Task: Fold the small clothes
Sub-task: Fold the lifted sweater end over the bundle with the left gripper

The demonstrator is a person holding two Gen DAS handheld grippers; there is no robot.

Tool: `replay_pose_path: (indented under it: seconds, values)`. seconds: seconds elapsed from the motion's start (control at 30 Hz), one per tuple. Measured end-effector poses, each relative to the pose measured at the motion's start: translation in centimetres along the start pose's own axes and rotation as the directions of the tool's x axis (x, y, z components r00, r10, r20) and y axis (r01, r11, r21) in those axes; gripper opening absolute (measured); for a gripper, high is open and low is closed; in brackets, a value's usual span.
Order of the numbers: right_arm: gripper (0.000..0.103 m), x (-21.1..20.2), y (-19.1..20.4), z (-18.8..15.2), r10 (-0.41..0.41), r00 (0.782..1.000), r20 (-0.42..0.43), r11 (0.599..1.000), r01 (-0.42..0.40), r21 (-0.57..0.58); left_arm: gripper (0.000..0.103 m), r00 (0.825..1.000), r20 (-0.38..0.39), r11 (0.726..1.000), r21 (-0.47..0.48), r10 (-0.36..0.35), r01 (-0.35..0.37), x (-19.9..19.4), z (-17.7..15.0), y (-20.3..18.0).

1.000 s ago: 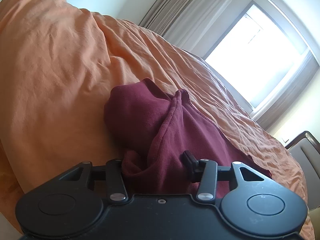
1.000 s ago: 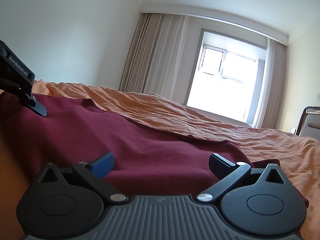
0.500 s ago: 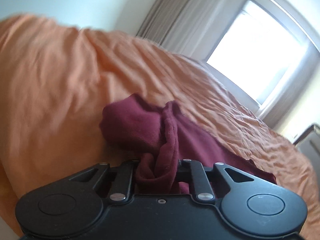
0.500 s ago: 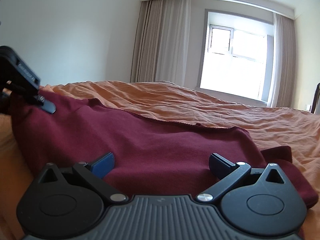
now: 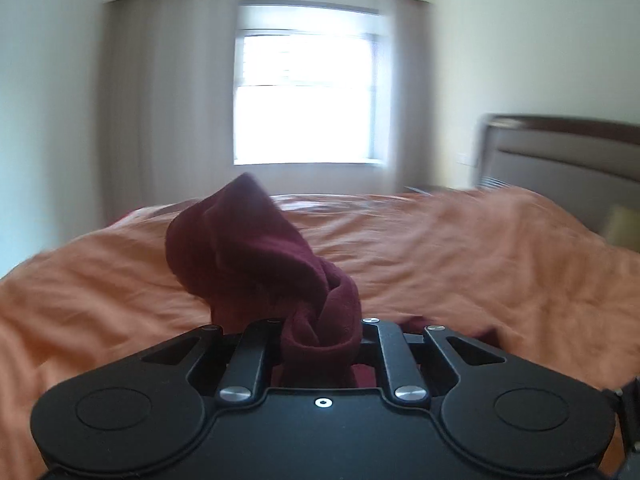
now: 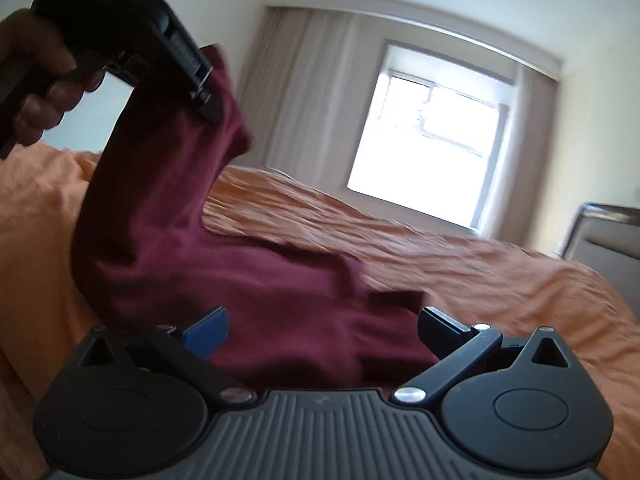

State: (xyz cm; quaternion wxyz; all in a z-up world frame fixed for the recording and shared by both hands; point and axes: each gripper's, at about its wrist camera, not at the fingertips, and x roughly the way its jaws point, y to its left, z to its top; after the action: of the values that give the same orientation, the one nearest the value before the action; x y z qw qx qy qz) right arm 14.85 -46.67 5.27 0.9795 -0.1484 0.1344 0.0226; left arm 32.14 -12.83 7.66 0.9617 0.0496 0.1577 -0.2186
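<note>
Two views are given, and each shows what the other hides. On the left wrist view, the left gripper (image 5: 320, 336) is seen from behind with its jaws pressed together on a twisted bunch of the maroon cloth (image 5: 256, 256); the cloth rises out of the pinch and flops forward in a rounded hump above the orange bed (image 5: 500, 264). Only this held end is seen here; where the remainder goes is hidden behind the gripper body. The window (image 5: 306, 96) is faced squarely, curtains (image 5: 160, 112) are hung to its left, and a headboard (image 5: 568, 156) is seen at the bed's right edge.

On the right wrist view, the whole span of the cloth (image 6: 224, 264) is shown: its upper end is lifted off the bed (image 6: 500, 276) near the left edge, pinched by the left gripper (image 6: 206, 98), which is held in a hand (image 6: 36, 76) at the upper left. From there the cloth hangs down and trails across the cover to the right gripper (image 6: 320, 330). The right jaws are spread wide, a blue pad (image 6: 206, 330) on one side and a dark finger (image 6: 440, 330) on the other, with cloth lying between them but not clamped. The picture is blurred around the raised cloth. The window (image 6: 424, 148) and headboard (image 6: 612, 232) are seen here at a tilt.
</note>
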Motion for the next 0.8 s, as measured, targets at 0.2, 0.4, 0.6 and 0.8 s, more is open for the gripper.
replay_pose_path:
  seconds: [0.2,0.4,0.6,0.8]
  values:
    - [0.103,-2.7,-3.8,-2.8,-0.113,0.99,-0.086,0.992,0.118,0.056,0.015,0.982,-0.087,0.985,0.034,-0.167,0.17,2.2,-1.9,-6.4]
    - [0.103,-3.8,-6.1,-5.0,-0.137,0.978,-0.158,0.973,0.163,0.165,0.016,0.966,-0.181,0.981,0.03,-0.185,0.194,4.3,-5.3,-9.1]
    - [0.103,-4.6,-6.3,-5.7,-0.149,0.971,-0.187,0.961,0.187,0.204,0.02,0.956,-0.209,0.978,-0.023,-0.208,0.207,4.9,-5.6,-8.8]
    - [0.103,-4.7,-6.3,-6.0,-0.158,0.965,-0.208,0.954,0.204,0.221,0.026,0.951,-0.211,0.975,-0.051,-0.224,0.218,4.1,-5.9,-8.8]
